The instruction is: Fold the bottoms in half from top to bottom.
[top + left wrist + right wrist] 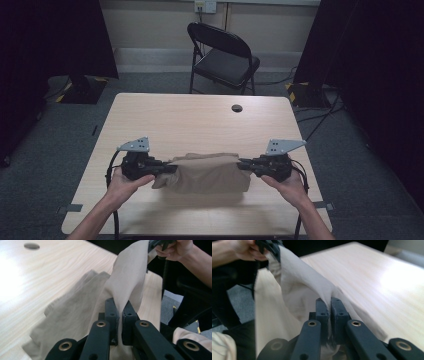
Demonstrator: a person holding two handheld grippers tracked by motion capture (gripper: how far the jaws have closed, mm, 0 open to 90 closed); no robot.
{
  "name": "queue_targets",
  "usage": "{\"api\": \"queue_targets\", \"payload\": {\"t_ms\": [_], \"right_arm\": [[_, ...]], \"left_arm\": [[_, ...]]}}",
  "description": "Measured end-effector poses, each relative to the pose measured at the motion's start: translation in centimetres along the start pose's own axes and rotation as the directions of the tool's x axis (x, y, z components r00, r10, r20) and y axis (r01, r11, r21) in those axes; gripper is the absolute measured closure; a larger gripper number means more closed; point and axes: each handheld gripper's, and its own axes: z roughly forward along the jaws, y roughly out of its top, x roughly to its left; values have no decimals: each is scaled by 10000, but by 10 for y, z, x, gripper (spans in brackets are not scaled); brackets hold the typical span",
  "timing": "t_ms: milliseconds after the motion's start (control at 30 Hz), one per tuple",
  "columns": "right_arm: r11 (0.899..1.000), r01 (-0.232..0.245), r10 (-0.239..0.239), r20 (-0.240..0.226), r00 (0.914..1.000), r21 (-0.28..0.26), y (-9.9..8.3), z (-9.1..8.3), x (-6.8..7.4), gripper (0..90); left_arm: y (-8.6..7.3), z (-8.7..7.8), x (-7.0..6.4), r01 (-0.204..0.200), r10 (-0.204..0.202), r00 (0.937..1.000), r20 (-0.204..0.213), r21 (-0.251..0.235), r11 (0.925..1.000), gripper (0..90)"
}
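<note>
Beige cloth low in the middle of the frame, lifted just above the table, top edge stretched between left gripper and right gripper, both clamped on opposite ends, probably to spread it flat for folding.

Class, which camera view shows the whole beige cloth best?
The high view: the beige cloth appears whole, stretched between the left gripper and right gripper above the table. Each gripper view shows just a close stretch of fabric pinched between its own jaws.
</note>
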Motion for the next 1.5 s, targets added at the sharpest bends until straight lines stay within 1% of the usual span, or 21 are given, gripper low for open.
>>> {"api": "queue_targets", "payload": {"t_ms": [67, 133, 300, 367, 467, 633, 733, 767, 800, 900, 967, 1000, 1100, 1133, 1200, 1267, 1333, 1367, 1433, 1467, 1500], "right_arm": [[9996, -235, 235, -22, 9997, 153, -6, 8, -10, 859], [9989, -404, 404, 13, 9992, 218, -9, 13, -17, 859], [9977, -499, 482, 370, 9982, 453, -11, 23, -29, 854], [9969, -595, 569, 501, 9971, 520, -13, 28, -34, 846], [9945, -768, 725, 608, 9955, 719, -16, 37, -43, 841], [9905, -877, 778, 948, 9925, 1058, -22, 51, -54, 832], [9884, -1028, 904, 1103, 9898, 1118, -25, 56, -60, 813], [9875, -1075, 943, 1148, 9889, 1150, -26, 58, -61, 811], [9871, -1104, 973, 1130, 9888, 1163, -27, 59, -63, 809], [9858, -1180, 1027, 1275, 9865, 1191, -30, 62, -66, 782], [9851, -1261, 1092, 1419, 9838, 1165, -31, 64, -68, 735], [9844, -1325, 1144, 1512, 9819, 1159, -31, 65, -70, 730], [9834, -1362, 1170, 1547, 9810, 1203, -32, 67, -73, 716], [9833, -1367, 1168, 1596, 9802, 1200, -33, 67, -74, 695], [9830, -1446, 1236, 1740, 9770, 1134, -33, 67, -76, 655], [9829, -1566, 1364, 1887, 9725, 965, -34, 66, -77, 580], [9821, -1668, 1462, 2042, 9679, 874, -34, 64, -79, 569], [9821, -1678, 1473, 2062, 9674, 856, -34, 63, -80, 564], [9823, -1712, 1518, 2129, 9652, 759, -34, 60, -81, 530], [9815, -1799, 1629, 2067, 9647, 662, -34, 58, -81, 517], [9818, -1817, 1659, 2163, 9621, 552, -33, 56, -81, 504]], "left_arm": [[-2, 5, 7, 235, -235, 9997, 58, 16, 9997, 868], [-2, 7, 13, 369, -369, 9993, 15, 21, 9993, 868], [1, 14, 25, 613, -611, 9980, -135, 127, 9980, 861], [0, 18, 32, 781, -779, 9969, -92, 213, 9967, 856], [-4, 25, 44, 1088, -1080, 9939, -222, 403, 9932, 839], [-9, 31, 61, 1360, -1349, 9900, -412, 242, 9904, 816], [-13, 35, 69, 1372, -1364, 9898, -402, 168, 9904, 794], [-14, 36, 71, 1348, -1342, 9904, -343, 155, 9908, 786], [-14, 38, 73, 1344, -1336, 9901, -425, 182, 9908, 787], [-16, 41, 79, 1523, -1517, 9868, -563, 59, 9883, 777], [-17, 43, 82, 1658, -1656, 9841, -641, -35, 9862, 765], [-18, 44, 84, 1712, -1711, 9829, -687, -41, 9852, 761], [-20, 45, 88, 1813, -1802, 9804, -793, 58, 9834, 736], [-21, 45, 89, 1837, -1826, 9795, -848, 61, 9830, 709], [-21, 44, 90, 1847, -1840, 9795, -826, 18, 9828, 697], [-21, 44, 90, 1851, -1841, 9783, -948, 18, 9827, 686], [-22, 44, 92, 1937, -1935, 9749, -1106, -87, 9810, 647], [-22, 44, 93, 2005, -2007, 9731, -1133, -136, 9796, 621], [-21, 41, 94, 1989, -2005, 9719, -1230, -257, 9797, 581], [-20, 39, 93, 2046, -2080, 9698, -1274, -394, 9780, 563], [-18, 36, 92, 1980, -2036, 9697, -1349, -536, 9787, 539]]}}
